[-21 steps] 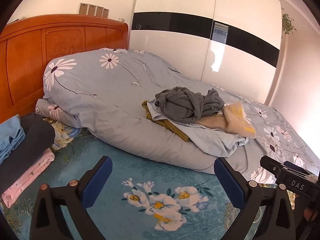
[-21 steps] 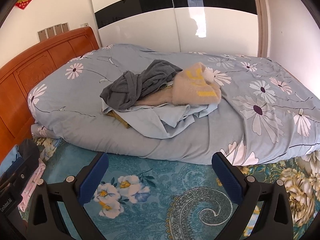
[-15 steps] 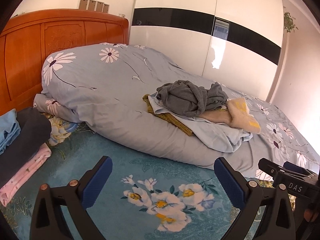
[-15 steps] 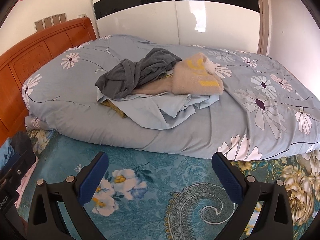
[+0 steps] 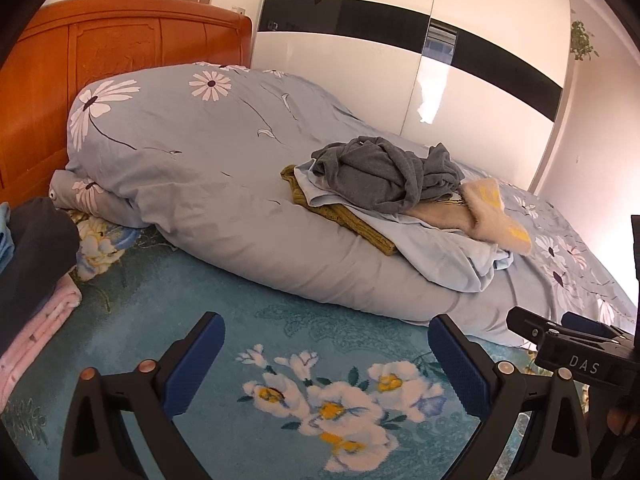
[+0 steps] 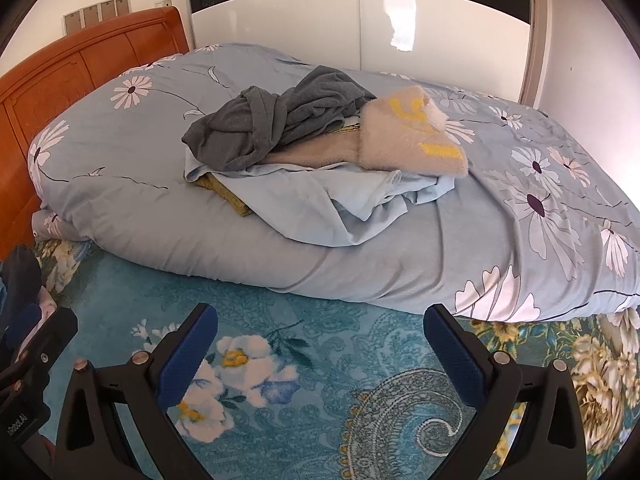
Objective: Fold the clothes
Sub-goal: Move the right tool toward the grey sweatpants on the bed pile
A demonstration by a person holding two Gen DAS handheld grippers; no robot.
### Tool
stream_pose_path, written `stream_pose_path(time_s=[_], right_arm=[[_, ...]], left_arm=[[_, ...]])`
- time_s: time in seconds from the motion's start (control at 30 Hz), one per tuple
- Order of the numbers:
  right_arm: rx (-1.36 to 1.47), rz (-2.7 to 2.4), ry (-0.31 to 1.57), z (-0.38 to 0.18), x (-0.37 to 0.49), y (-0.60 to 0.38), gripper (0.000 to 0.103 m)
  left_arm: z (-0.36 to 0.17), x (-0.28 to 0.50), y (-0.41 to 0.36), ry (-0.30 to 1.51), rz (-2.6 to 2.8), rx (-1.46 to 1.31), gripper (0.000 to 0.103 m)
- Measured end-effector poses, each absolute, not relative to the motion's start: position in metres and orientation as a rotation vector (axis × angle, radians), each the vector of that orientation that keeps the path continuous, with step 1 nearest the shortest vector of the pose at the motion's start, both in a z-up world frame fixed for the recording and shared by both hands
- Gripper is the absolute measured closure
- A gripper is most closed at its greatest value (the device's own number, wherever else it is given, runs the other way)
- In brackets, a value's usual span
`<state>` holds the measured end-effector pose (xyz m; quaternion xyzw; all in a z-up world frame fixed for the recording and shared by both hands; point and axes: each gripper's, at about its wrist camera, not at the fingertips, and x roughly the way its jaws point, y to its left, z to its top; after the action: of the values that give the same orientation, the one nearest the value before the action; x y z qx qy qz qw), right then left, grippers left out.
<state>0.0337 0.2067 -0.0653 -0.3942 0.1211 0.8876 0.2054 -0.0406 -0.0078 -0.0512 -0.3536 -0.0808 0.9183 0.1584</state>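
Both grippers hang over the teal sheet (image 5: 168, 312), side by side and apart from the clothes. The left gripper (image 5: 326, 364) is spread wide with nothing between its blue pads (image 5: 196, 364); the right gripper (image 6: 320, 352) is likewise released and holds nothing. In the left view the right gripper's body shows at the right edge, low down.

The unfolded pile lies on top of the duvet (image 5: 200, 152), well ahead of both grippers. A grey top (image 6: 276, 120) sits crumpled on the heap, a beige sweater (image 6: 404, 140) with yellow marks just beside it, toward the foot of the bed. Under them spreads a light blue shirt (image 6: 320, 204), its hem drooping toward the duvet's near edge. An olive knit (image 5: 348, 220) pokes out from beneath the shirt on the headboard side.

The duvet's rolled near edge runs across both views, and between it and the grippers lies a bare strip of sheet. At the far left of the left view a folded stack (image 5: 36, 256), dark cloth over pink, rests on the sheet, near the headboard (image 5: 120, 48). Behind the bed stands a white wardrobe (image 5: 360, 72).
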Motion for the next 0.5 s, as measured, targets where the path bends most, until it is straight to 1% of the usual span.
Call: stream_pose_path(time_s=[0.3,0.5], right_arm=[[-1.152,2.458,0.251,-0.071,0.000,0.207,0.000],[-1.141,2.494,0.165,-0.061,-0.073,0.214,0.000]], left_arm=[[-0.071,-0.060,-0.019,-0.236,2.637,-1.077,0.000],[-0.081,-0.068,-0.030,-0.291,2.685,-1.058,0.000]])
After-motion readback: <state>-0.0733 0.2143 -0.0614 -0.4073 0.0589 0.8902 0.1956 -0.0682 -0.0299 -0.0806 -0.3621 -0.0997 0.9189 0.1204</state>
